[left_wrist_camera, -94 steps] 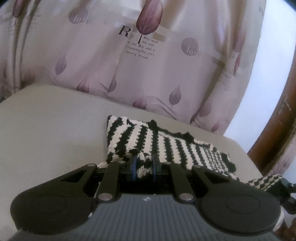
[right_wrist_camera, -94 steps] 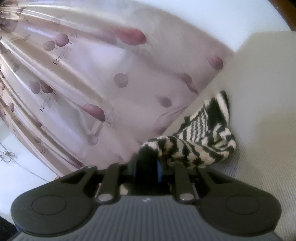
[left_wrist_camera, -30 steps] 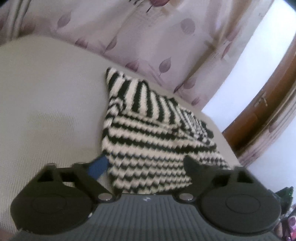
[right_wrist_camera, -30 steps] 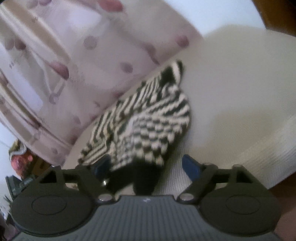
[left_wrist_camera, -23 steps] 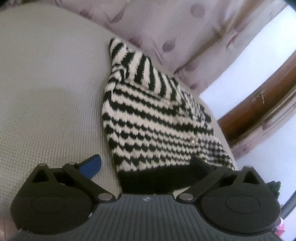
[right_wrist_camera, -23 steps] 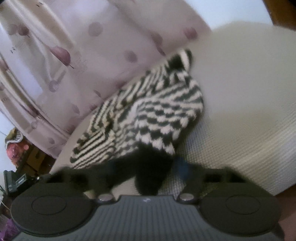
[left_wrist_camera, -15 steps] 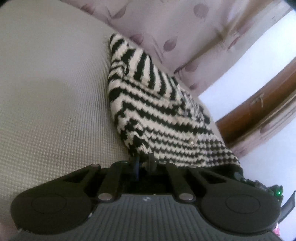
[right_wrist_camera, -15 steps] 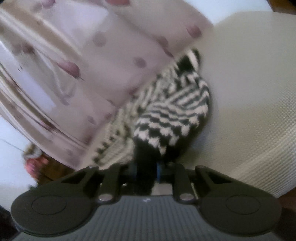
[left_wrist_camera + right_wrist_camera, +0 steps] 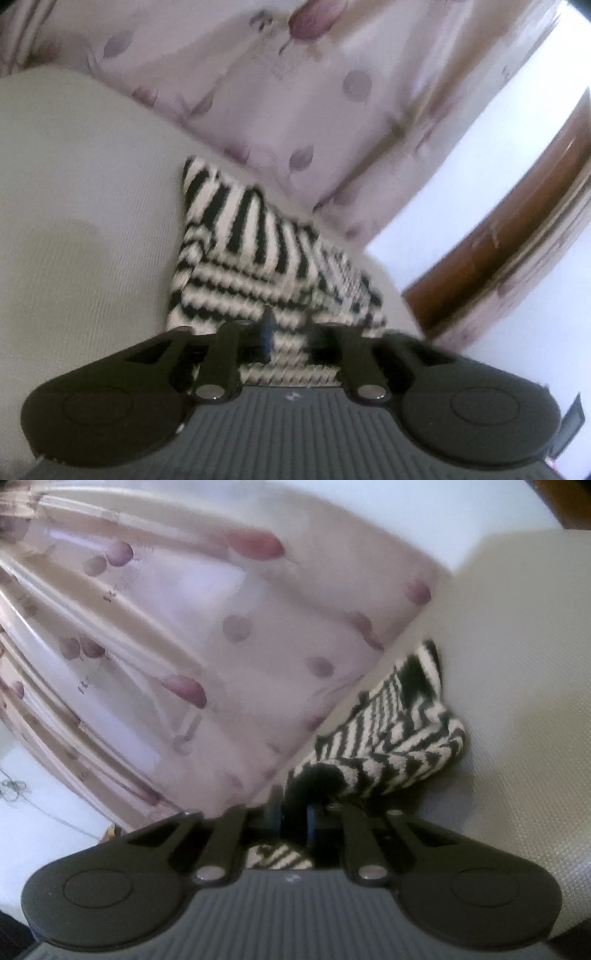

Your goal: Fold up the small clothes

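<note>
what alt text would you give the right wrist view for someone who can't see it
The right gripper is shut on the near black edge of a black-and-white striped knit, lifting that end off a pale cushion. Behind hangs a blurred pinkish curtain with purple leaf prints.

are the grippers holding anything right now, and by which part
Both are shut on the striped knit garment. The left gripper pinches its near striped edge; the right gripper pinches the black trim at its near end, with the rest lying on the cushion.
</note>
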{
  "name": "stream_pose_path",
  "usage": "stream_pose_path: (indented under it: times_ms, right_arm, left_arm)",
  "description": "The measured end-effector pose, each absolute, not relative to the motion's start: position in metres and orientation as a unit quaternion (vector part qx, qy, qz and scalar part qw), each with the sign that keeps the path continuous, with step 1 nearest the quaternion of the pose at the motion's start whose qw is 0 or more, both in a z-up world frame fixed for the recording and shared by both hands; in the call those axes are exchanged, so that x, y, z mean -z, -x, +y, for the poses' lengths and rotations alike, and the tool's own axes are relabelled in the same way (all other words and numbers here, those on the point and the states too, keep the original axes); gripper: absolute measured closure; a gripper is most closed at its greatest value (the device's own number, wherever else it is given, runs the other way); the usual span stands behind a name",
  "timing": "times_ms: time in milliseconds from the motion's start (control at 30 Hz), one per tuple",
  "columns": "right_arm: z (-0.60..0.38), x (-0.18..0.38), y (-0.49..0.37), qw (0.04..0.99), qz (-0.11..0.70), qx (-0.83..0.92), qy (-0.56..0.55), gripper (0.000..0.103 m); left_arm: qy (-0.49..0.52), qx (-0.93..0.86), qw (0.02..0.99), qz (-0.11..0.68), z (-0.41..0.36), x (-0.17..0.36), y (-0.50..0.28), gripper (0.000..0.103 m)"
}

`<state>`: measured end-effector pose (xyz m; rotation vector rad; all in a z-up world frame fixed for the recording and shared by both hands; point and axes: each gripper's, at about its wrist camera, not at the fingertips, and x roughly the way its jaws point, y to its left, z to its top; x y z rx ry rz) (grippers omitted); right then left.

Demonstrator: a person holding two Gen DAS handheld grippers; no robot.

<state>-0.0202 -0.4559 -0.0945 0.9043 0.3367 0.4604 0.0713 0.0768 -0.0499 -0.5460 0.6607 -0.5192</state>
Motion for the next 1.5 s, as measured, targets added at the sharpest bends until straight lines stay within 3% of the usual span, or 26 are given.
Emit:
stream_pose_path:
  times_ms: [33,67,100,333,367,400,467,733,800,833,867,900,1100,1367,1500]
  right_arm:
    - [-0.456,0.097,0.022,0.862,0.168,-0.215,-0.427,0.09]
    - [-0.455,0.101,0.025,0.865,0.18,-0.207,-0.42,0.089]
    - [-0.455,0.105,0.028,0.865,0.189,-0.203,-0.419,0.088]
    - [-0.467,0.137,0.056,0.864,0.225,-0.142,-0.428,0.077]
    - [-0.471,0.139,0.059,0.863,0.226,-0.136,-0.431,0.066]
    - [-0.474,0.141,0.062,0.86,0.228,-0.13,-0.437,0.046]
    - [-0.481,0.145,0.065,0.858,0.225,-0.124,-0.445,0.024]
    - [-0.479,0.162,0.037,0.83,0.263,-0.147,-0.469,0.023]
    - [-0.47,0.167,0.03,0.826,0.26,-0.157,-0.475,0.026]
    - [-0.467,0.167,0.026,0.83,0.252,-0.158,-0.472,0.035]
    - [-0.462,0.166,0.022,0.836,0.248,-0.16,-0.462,0.076]
    - [-0.457,0.166,0.014,0.84,0.257,-0.162,-0.45,0.083]
    - [-0.458,0.163,0.017,0.826,0.225,-0.177,-0.486,0.084]
    - [-0.466,0.117,0.008,0.818,0.173,-0.23,-0.498,0.084]
    - [-0.469,0.102,-0.006,0.823,0.16,-0.231,-0.495,0.084]
  left_arm:
    - [0.25,0.234,0.879,0.331,0.081,0.054,-0.069,0.02]
    - [0.241,0.22,0.88,0.346,0.083,0.061,-0.066,0.006]
    - [0.24,0.215,0.878,0.354,0.087,0.068,-0.066,0.003]
    - [0.266,0.242,0.835,0.416,0.079,0.106,-0.081,0.003]
    - [0.262,0.247,0.838,0.411,0.075,0.107,-0.081,0.001]
    - [0.256,0.252,0.839,0.408,0.072,0.107,-0.081,0.001]
    - [0.249,0.27,0.836,0.408,0.066,0.109,-0.08,0.001]
    - [0.294,0.293,0.817,0.4,0.071,0.116,-0.089,0.002]
    - [0.289,0.296,0.821,0.394,0.065,0.116,-0.092,0.007]
    - [0.279,0.293,0.827,0.39,0.062,0.115,-0.092,0.035]
    - [0.267,0.292,0.828,0.397,0.056,0.117,-0.093,0.061]
    - [0.255,0.287,0.828,0.41,0.049,0.121,-0.095,0.093]
    - [0.251,0.275,0.859,0.351,0.049,0.089,-0.076,0.093]
    - [0.248,0.284,0.888,0.265,0.048,0.033,-0.083,0.096]
    - [0.242,0.271,0.891,0.272,0.043,0.031,-0.092,0.096]
